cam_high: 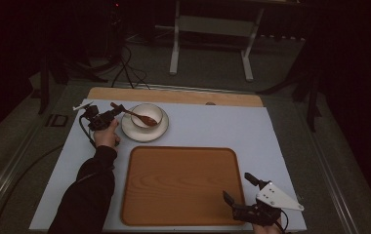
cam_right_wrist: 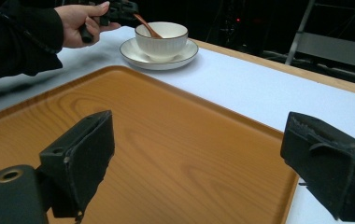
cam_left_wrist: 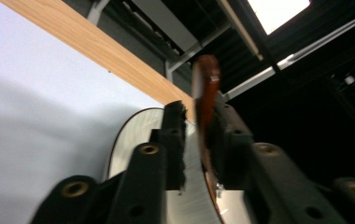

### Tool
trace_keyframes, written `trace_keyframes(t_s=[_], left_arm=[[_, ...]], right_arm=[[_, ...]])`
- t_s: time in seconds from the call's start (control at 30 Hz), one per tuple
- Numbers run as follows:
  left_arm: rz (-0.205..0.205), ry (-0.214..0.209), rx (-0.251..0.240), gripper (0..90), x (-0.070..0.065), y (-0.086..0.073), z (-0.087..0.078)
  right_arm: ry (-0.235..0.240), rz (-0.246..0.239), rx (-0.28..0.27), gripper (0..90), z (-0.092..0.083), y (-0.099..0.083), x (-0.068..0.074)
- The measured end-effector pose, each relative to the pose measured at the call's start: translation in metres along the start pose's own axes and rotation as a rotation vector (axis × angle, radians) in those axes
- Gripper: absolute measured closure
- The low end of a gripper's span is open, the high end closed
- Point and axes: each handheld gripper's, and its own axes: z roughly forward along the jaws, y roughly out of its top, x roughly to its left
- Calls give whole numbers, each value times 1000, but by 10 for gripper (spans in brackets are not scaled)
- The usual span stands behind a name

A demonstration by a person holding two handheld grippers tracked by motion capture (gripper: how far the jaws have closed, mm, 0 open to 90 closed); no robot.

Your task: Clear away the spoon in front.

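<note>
High view: the right gripper hovers wide open and empty, lower right, over the tray. Upper left, the left gripper pinches the spoon handle; lifting carelessly could tip the bowl off its saucer.

No legible text or labels.

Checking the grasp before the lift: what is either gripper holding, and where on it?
The left gripper is shut on the wooden spoon, gripping its handle end; the spoon's head rests in the bowl. The right gripper is open, holding nothing.
</note>
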Motion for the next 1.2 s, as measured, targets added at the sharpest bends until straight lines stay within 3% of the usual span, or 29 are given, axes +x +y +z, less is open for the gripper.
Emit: trace_keyframes(t_s=[0.07, 0.17, 0.47, 0.53, 0.57, 0.73, 0.93, 1.2], left_arm=[[-2, 3, -5, 801, -1, 0, 0], [-54, -20, -32, 827, 0, 0, -1], [-15, -6, -40, 839, -6, 2, -4], [48, 7, -47, 840, -16, 6, -6], [48, 7, -47, 841, -16, 6, -6], [122, 28, -52, 842, -32, 19, -12], [171, 15, -40, 842, -55, 41, -27], [231, -13, -14, 842, -78, 55, -41]], right_arm=[[-2, -4, 1, 99, 0, 0, 0], [-2, -5, -1, 99, -1, 0, 0], [2, -5, 3, 99, 0, 0, 0], [2, -2, 2, 99, 1, 0, 0], [2, -2, 2, 99, 1, 0, 0], [-4, -2, -3, 99, -1, 1, -1], [-2, -3, -5, 99, -2, 1, -2], [-10, 3, -17, 99, -4, 2, -2]])
